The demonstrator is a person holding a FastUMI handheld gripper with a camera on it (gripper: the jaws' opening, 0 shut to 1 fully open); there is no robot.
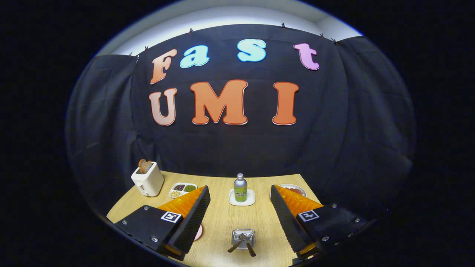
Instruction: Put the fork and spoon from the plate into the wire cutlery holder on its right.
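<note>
A square wire cutlery holder (243, 236) stands on the wooden table (222, 218), low between my two fingers. Two brown-handled utensils (243, 243) cross inside it, with their metal ends in the basket and their handles leaning out toward me. One of them is the fork (242, 236), whose tines show; the other's head I cannot make out. To the holder's left, a sliver of a pink plate (199, 233) peeks out from behind my left finger (193, 218). My gripper (240, 190) is open and holds nothing, raised above the table.
Beyond the fingers a green-labelled metal bottle (240, 188) stands on a white square coaster (242, 200). At the far left are a white toaster (147, 180) with bread and a white tray (182, 190) of beans. A white plate (295, 190) of red food sits far right.
</note>
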